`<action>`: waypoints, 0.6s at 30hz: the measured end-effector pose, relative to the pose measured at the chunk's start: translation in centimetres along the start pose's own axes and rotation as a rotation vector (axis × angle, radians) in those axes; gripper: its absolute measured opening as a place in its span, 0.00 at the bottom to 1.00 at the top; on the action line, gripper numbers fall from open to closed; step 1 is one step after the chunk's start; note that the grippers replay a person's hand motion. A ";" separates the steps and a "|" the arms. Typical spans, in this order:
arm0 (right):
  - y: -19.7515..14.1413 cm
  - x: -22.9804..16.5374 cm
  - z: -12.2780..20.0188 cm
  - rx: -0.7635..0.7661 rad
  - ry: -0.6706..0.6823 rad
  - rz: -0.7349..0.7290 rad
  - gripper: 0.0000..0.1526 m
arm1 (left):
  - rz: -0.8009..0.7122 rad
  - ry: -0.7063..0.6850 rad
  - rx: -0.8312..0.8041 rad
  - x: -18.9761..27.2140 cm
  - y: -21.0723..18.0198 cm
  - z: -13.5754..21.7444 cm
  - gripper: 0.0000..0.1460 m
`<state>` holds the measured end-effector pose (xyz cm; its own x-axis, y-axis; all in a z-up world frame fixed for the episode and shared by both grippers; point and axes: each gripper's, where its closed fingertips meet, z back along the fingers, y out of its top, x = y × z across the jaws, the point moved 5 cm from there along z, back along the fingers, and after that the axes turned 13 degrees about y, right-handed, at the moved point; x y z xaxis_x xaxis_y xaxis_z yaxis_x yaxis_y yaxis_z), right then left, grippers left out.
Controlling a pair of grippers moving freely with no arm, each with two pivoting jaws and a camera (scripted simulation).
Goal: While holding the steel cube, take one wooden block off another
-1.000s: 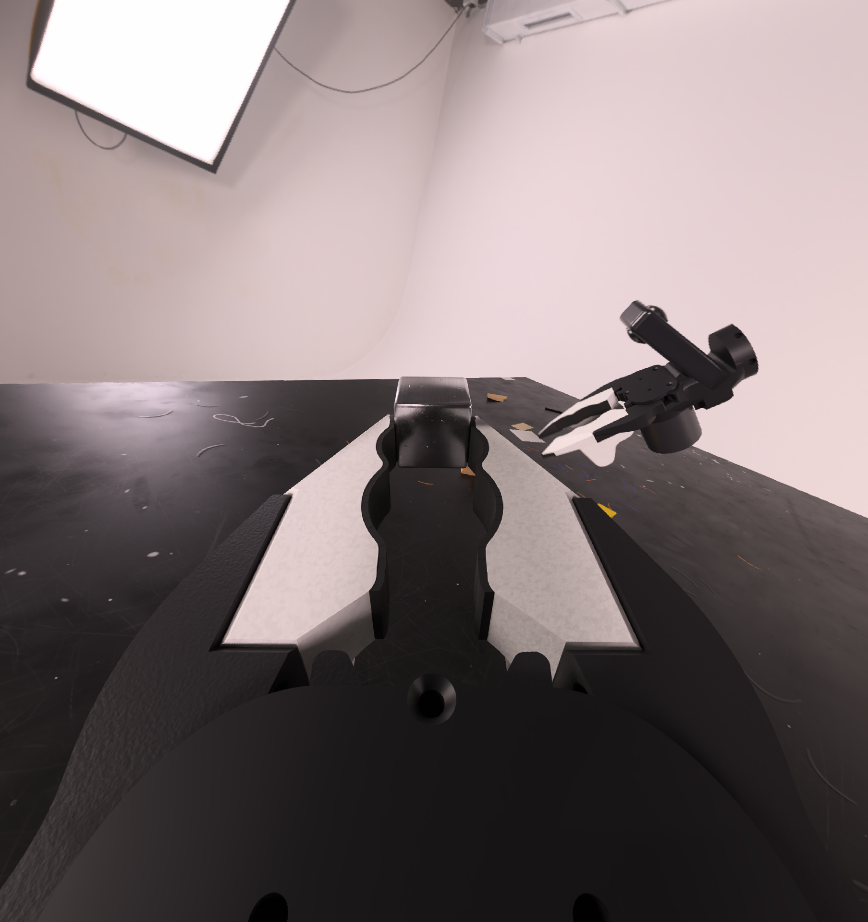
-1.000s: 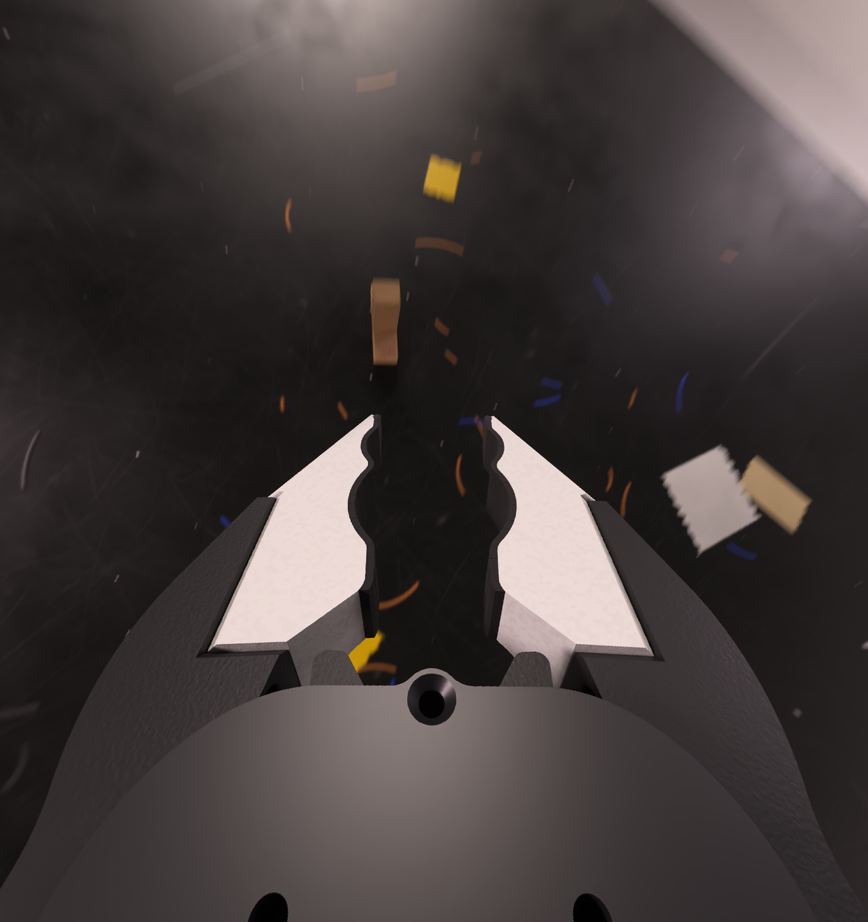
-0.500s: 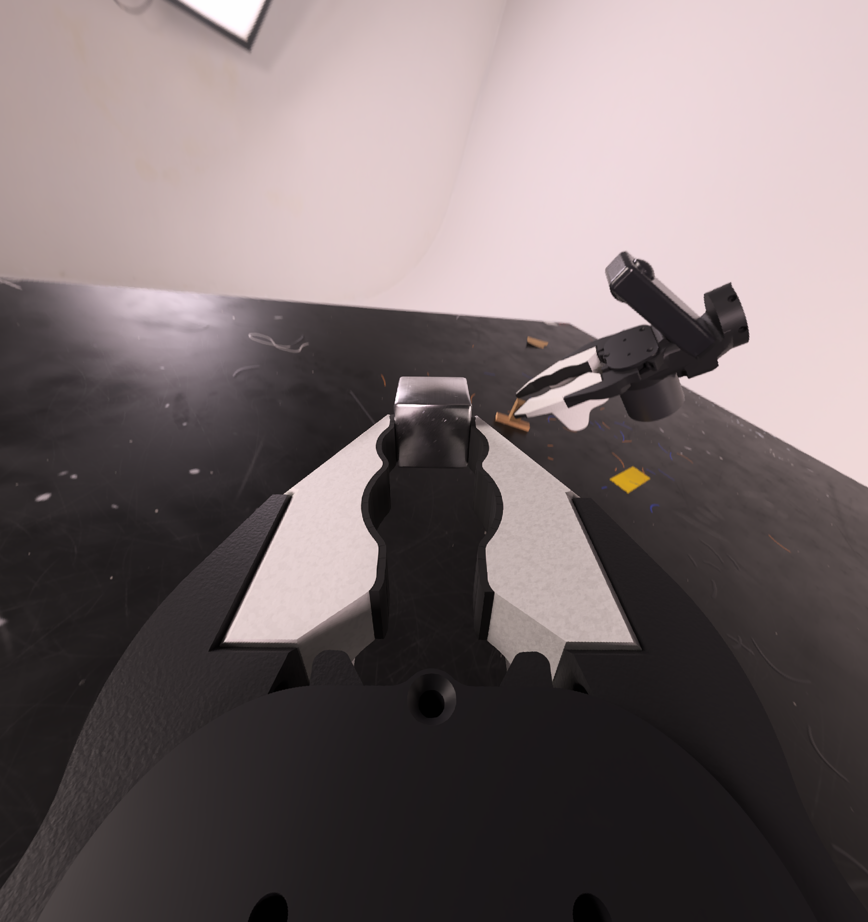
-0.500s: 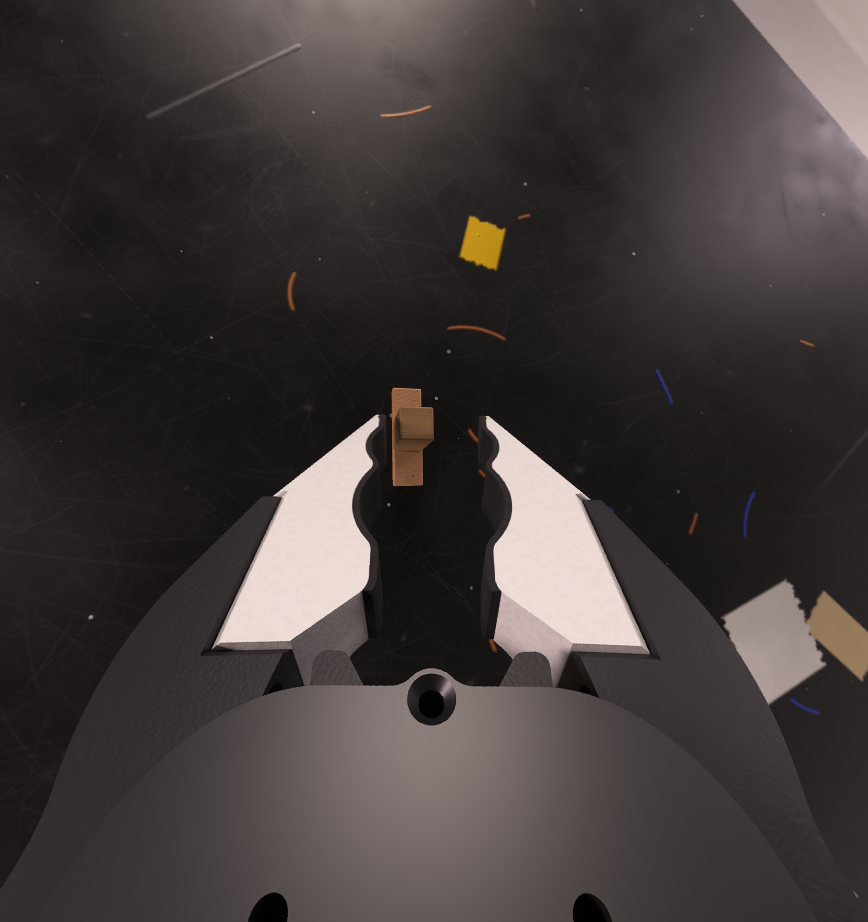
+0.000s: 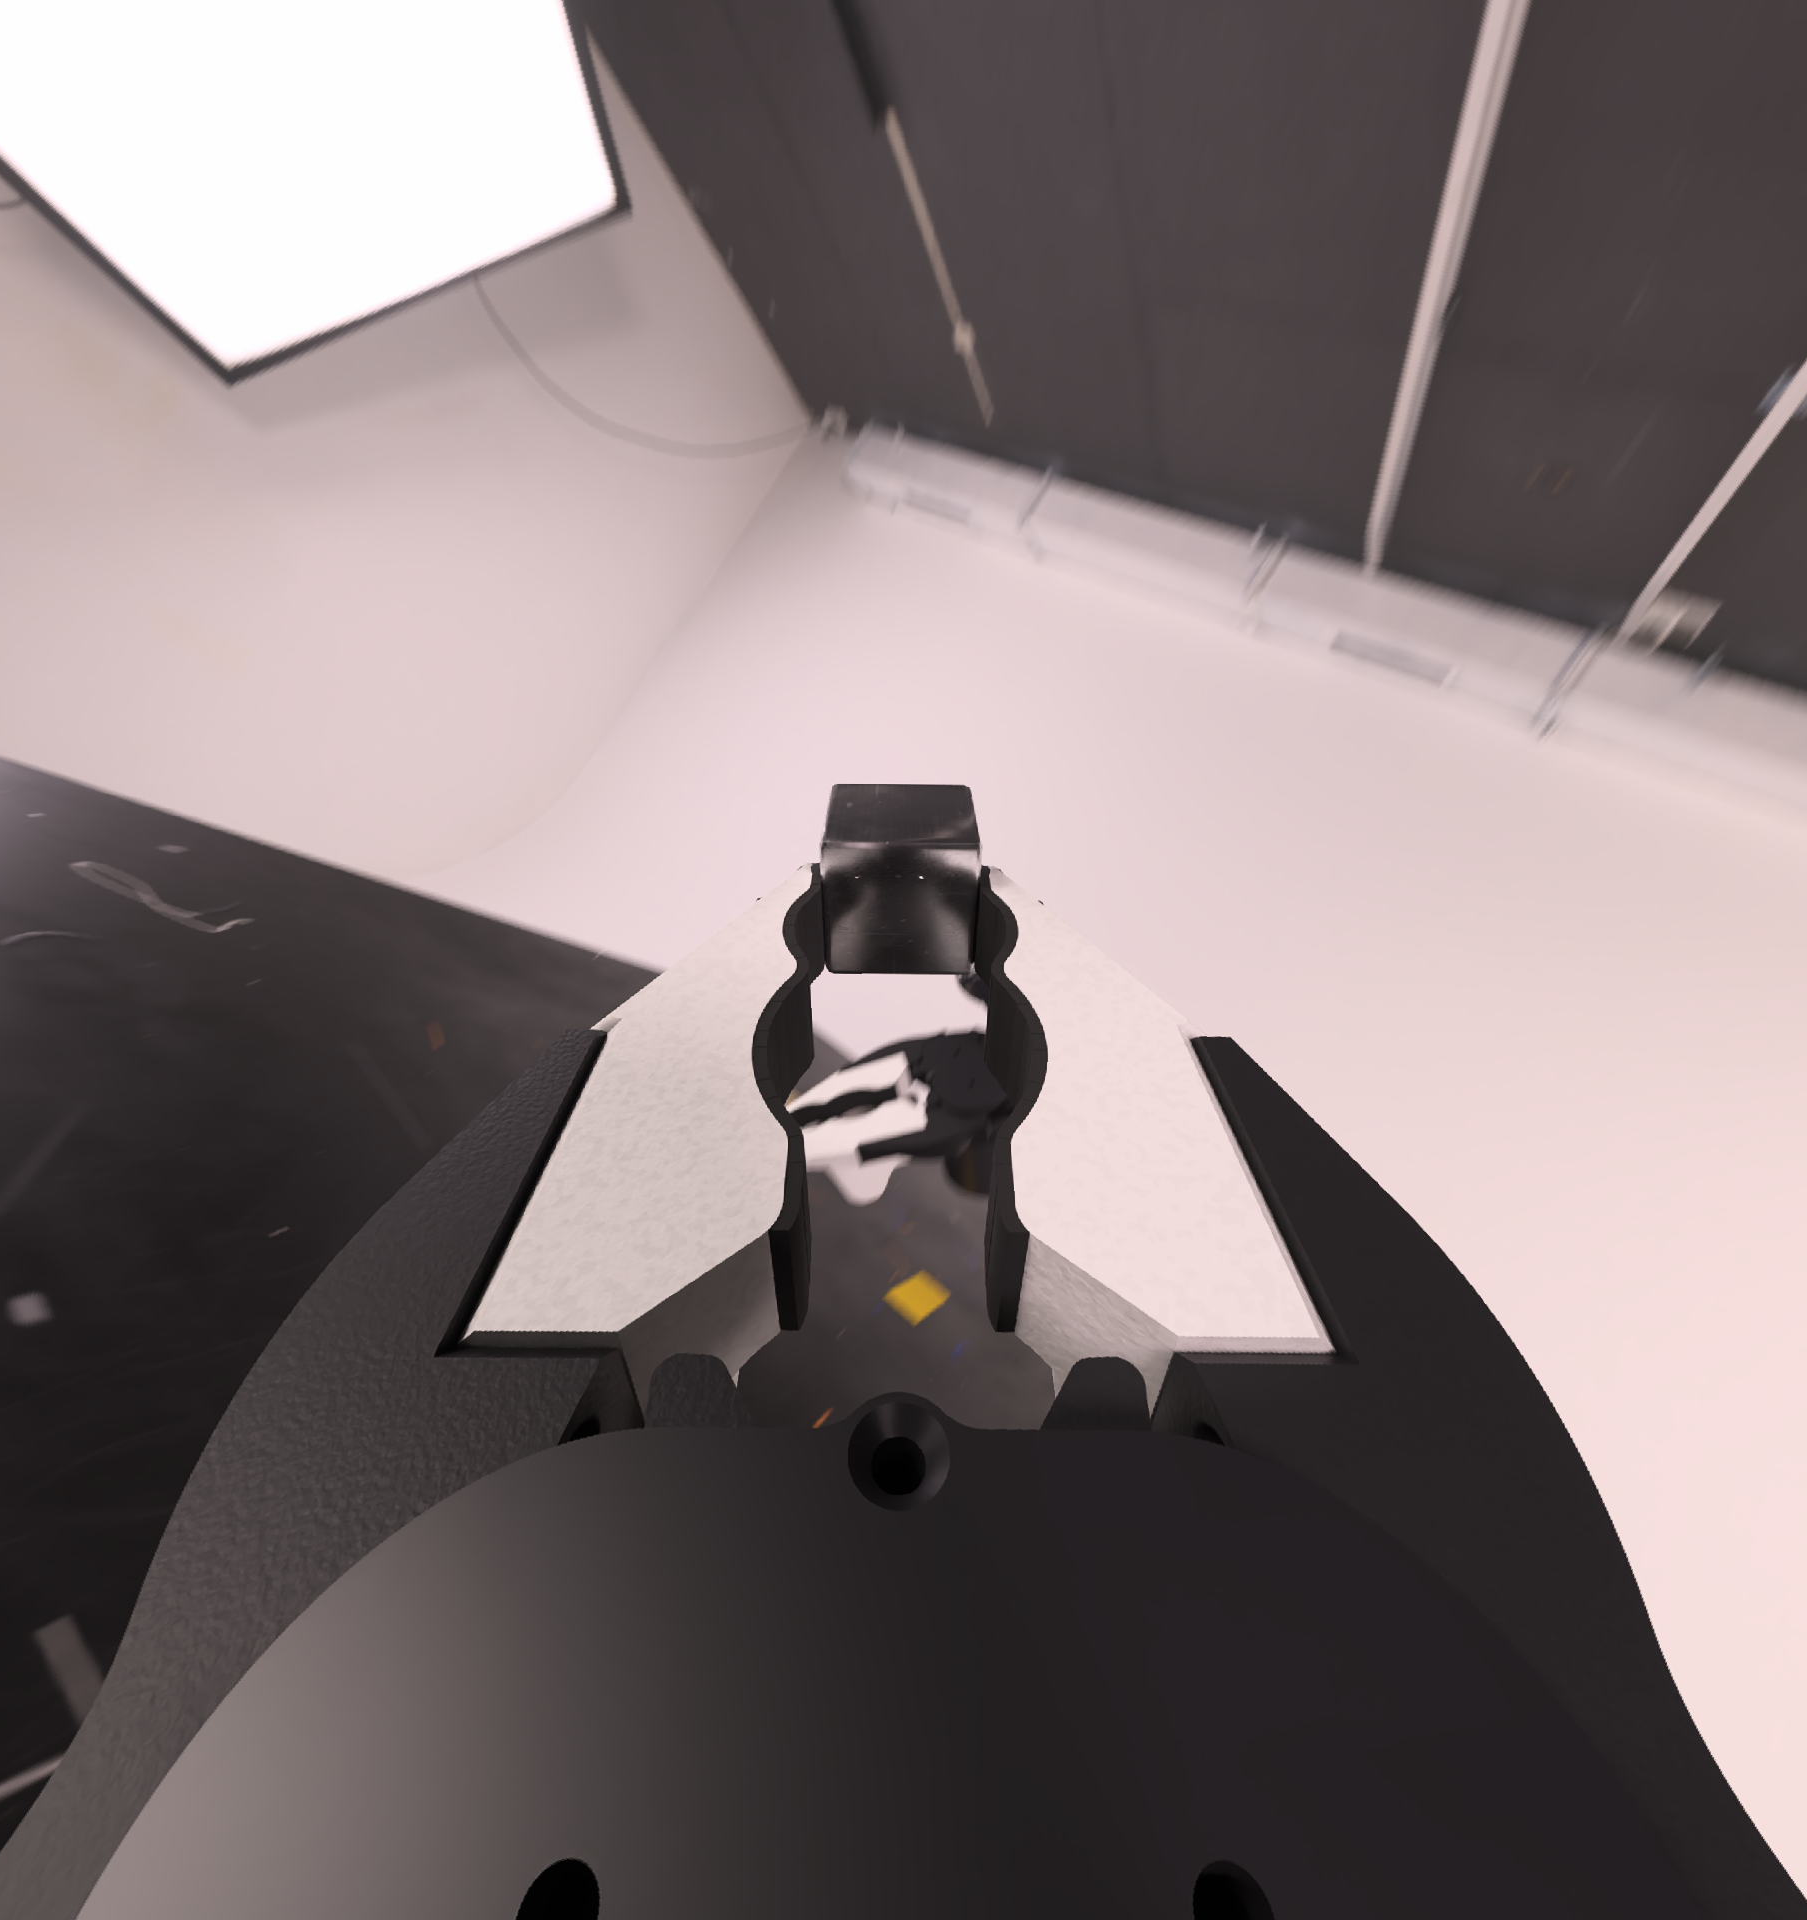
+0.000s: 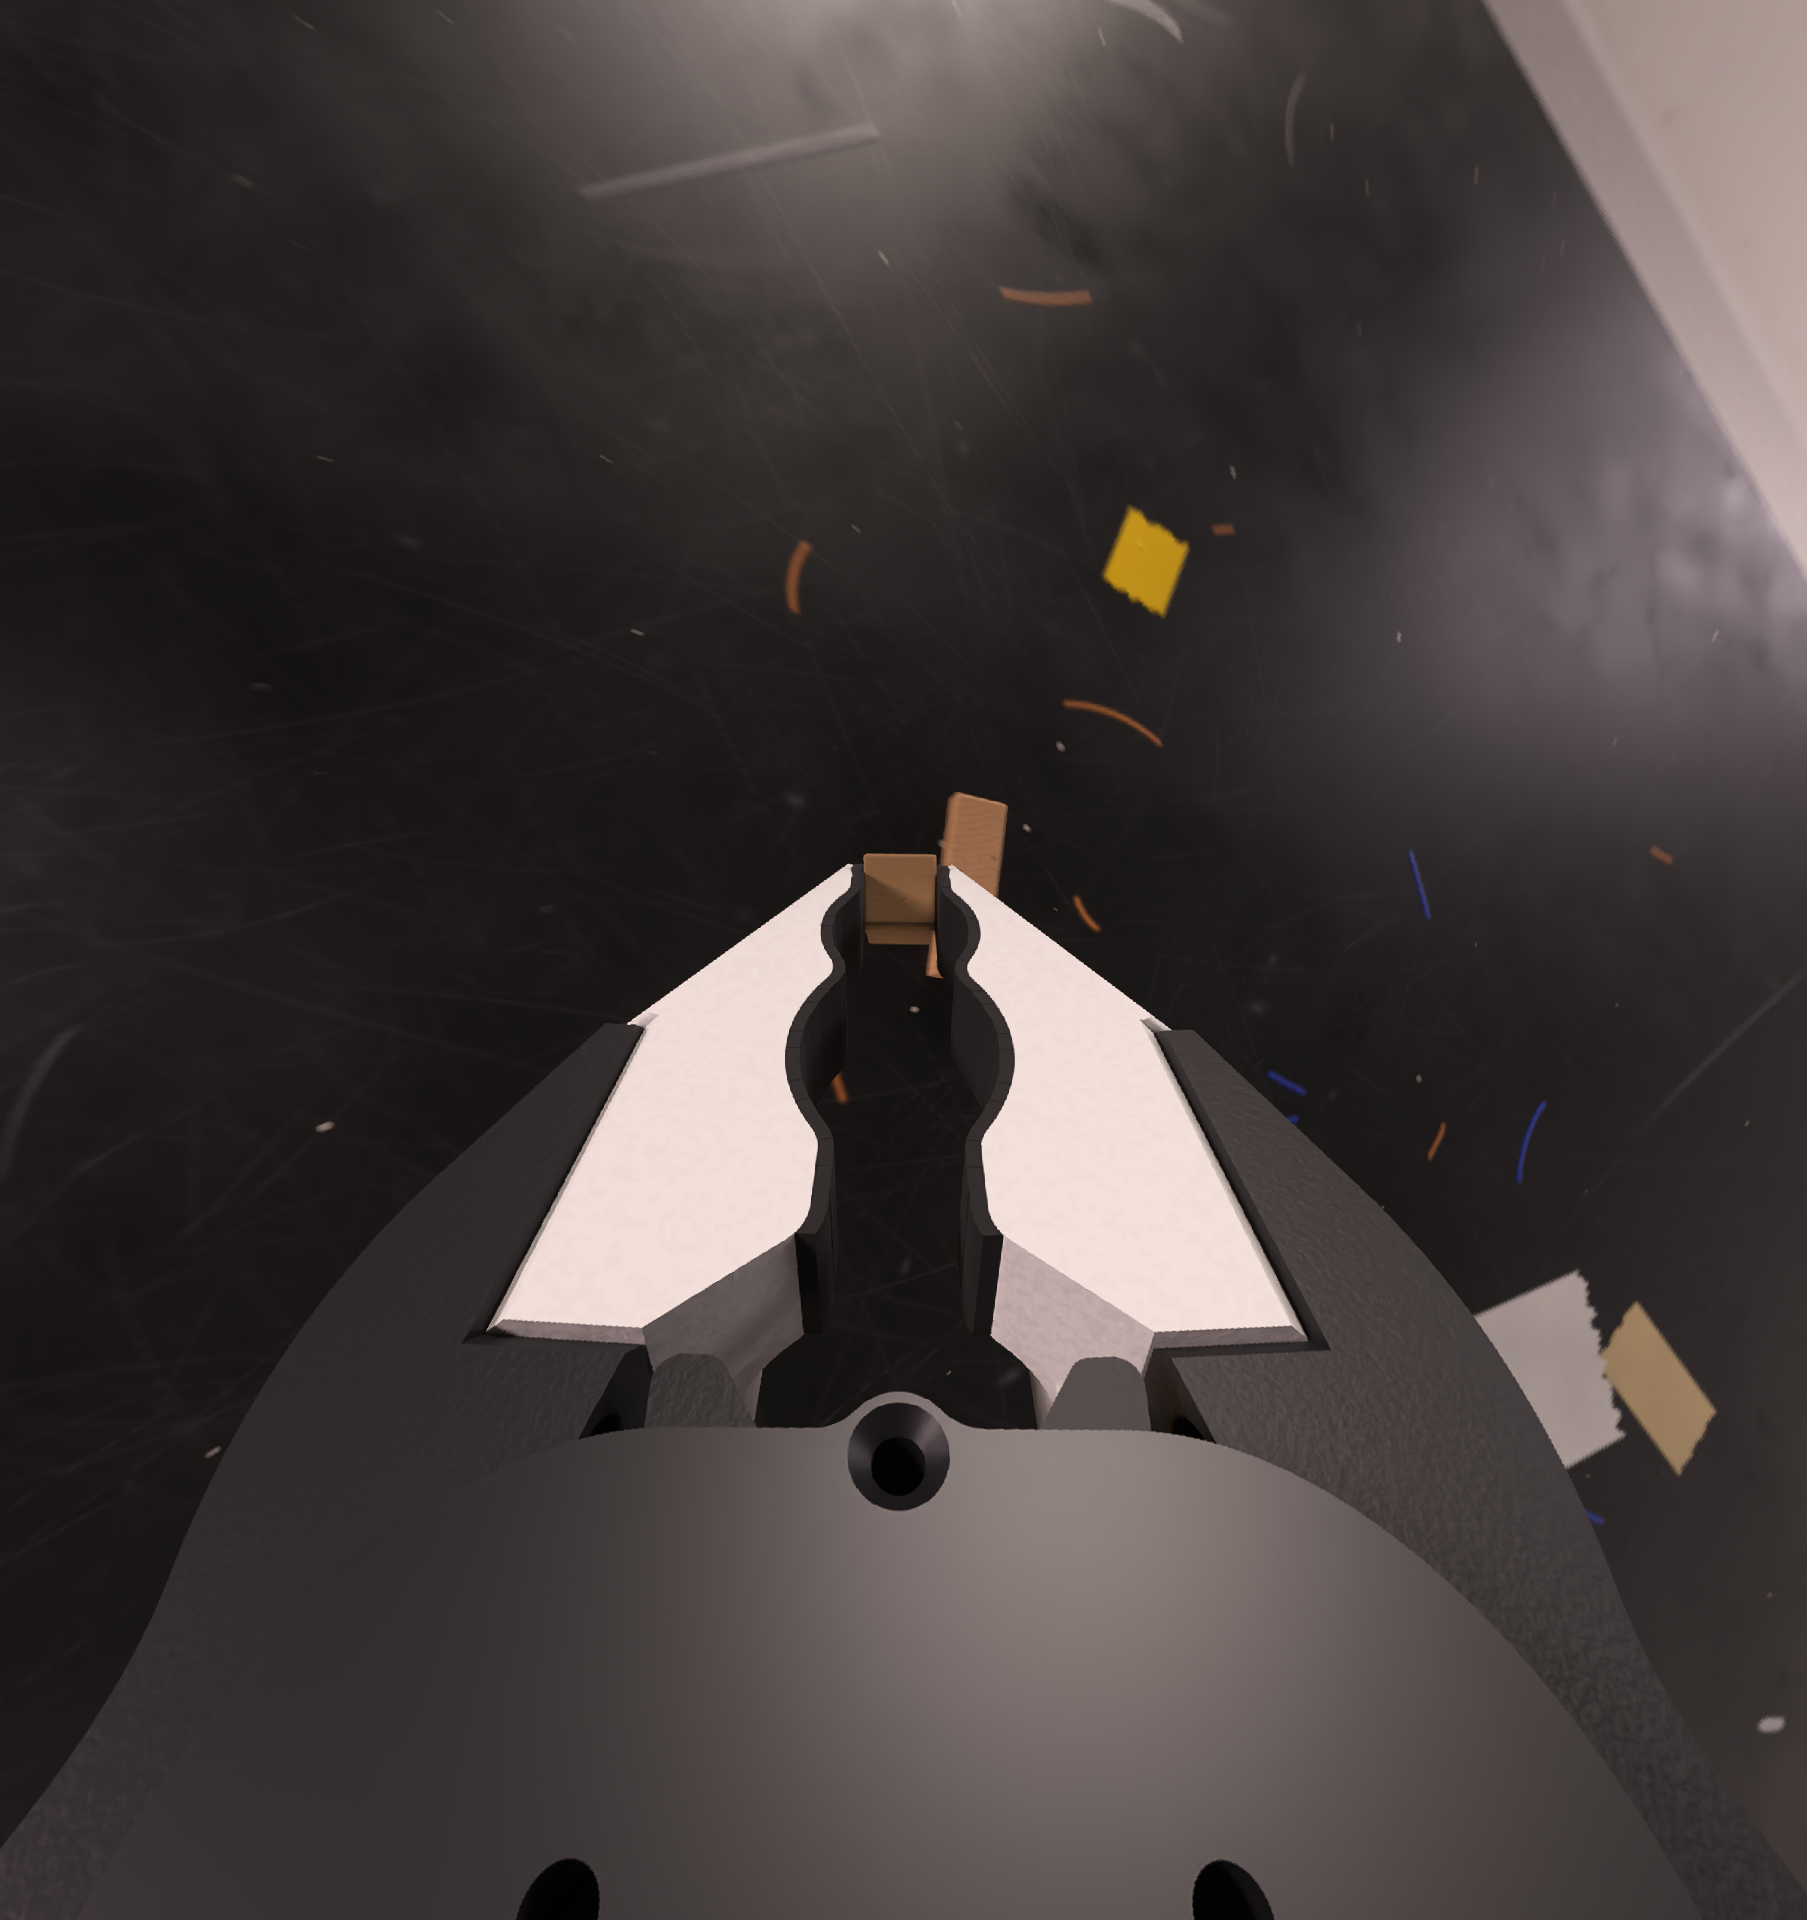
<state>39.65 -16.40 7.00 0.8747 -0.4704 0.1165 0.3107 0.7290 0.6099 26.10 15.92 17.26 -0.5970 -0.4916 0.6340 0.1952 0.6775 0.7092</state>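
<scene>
Left gripper [image 5: 900,896] clamps steel cube [image 5: 899,902]; right gripper [image 6: 900,902] pinches wooden block [image 6: 899,900]

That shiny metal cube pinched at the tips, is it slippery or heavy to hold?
The steel cube is probably heavy for its size, being solid-looking metal. Its mirror-smooth faces suggest it may slip, especially since the left gripper holds it only at its tips.

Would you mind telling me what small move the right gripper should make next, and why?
Probably a short carry sideways, then lower. The right gripper is shut on one wooden block, and the other wooden block lies on the table just beyond its fingertips. The left gripper should keep its steel cube.
</scene>
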 end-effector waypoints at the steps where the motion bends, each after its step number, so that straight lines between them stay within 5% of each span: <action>1: 0.3 -0.6 0.5 0.017 0.002 0.020 0.08 | 0.049 -0.018 0.042 0.2 -0.1 -0.2 0.19; 7: 3.1 -5.7 4.3 0.204 -0.002 0.142 0.08 | 0.186 -0.007 0.186 1.2 -2.2 -2.0 0.19; 14: 5.6 -10.5 8.6 0.411 -0.042 0.253 0.08 | -0.041 0.129 0.212 2.5 -3.6 -2.8 0.19; 18: 6.5 -13.2 9.2 0.507 0.098 0.272 0.08 | -0.099 0.123 0.224 3.0 -3.7 -3.1 0.19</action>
<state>26.68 -10.02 16.67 0.9360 -0.2336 0.2634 -0.1258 0.4770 0.8698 25.96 10.28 17.50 -0.5030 -0.6151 0.6071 -0.0447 0.7200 0.6925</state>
